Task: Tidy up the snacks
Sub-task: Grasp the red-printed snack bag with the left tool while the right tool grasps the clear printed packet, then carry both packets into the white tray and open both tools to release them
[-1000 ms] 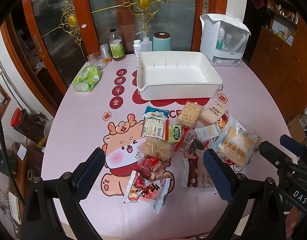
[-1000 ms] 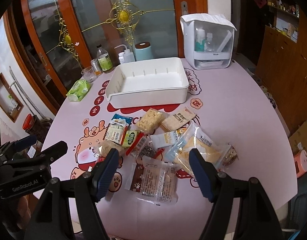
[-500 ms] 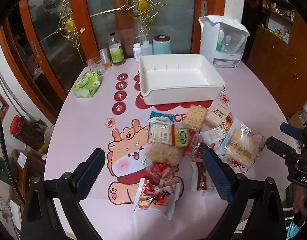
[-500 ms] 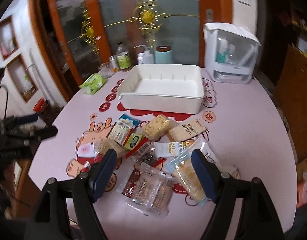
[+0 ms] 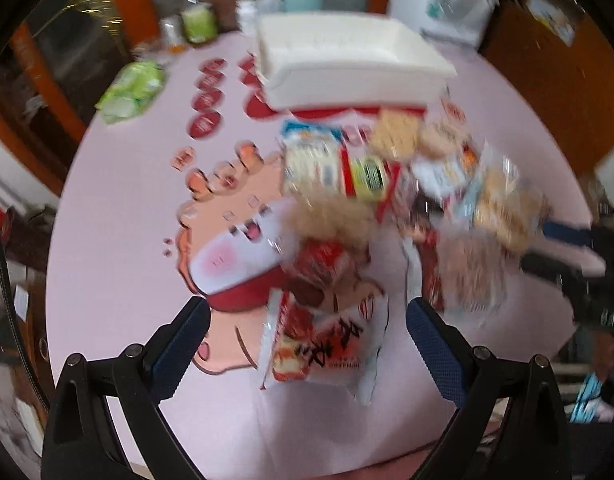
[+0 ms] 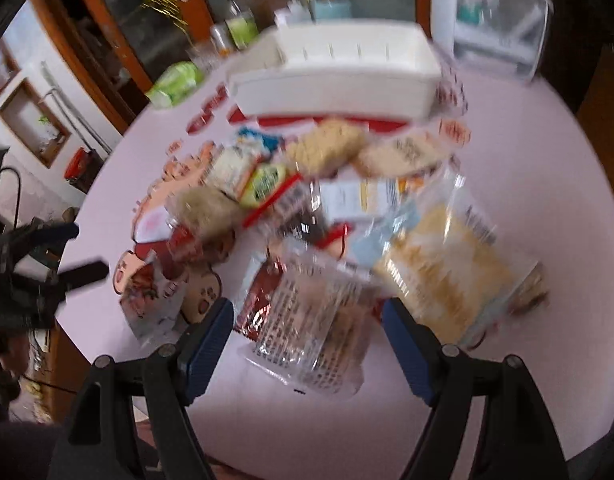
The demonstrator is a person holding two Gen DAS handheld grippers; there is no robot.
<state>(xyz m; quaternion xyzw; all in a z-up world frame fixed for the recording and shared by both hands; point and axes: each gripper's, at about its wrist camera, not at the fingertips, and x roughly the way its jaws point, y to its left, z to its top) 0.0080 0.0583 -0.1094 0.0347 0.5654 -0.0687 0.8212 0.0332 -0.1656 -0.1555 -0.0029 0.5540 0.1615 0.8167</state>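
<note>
- My left gripper [image 5: 307, 344], jaws wide and empty: red snack packet [image 5: 327, 348] lies between them, nearer me than the white bin [image 5: 347, 80], long axis toward it.
- My right gripper [image 6: 307, 344], jaws wide and empty: clear cracker packet [image 6: 315, 336] lies likewise.

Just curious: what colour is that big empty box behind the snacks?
White; the box shows best in the right wrist view.

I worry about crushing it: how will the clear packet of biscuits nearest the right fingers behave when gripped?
The clear packet looks like thin crinkly film, so probably light, slippery and floppy at its edges. Its contents seem to be stacked biscuits, likely brittle under a hard squeeze. It partly overlaps a red wrapper, which may drag along.
</note>
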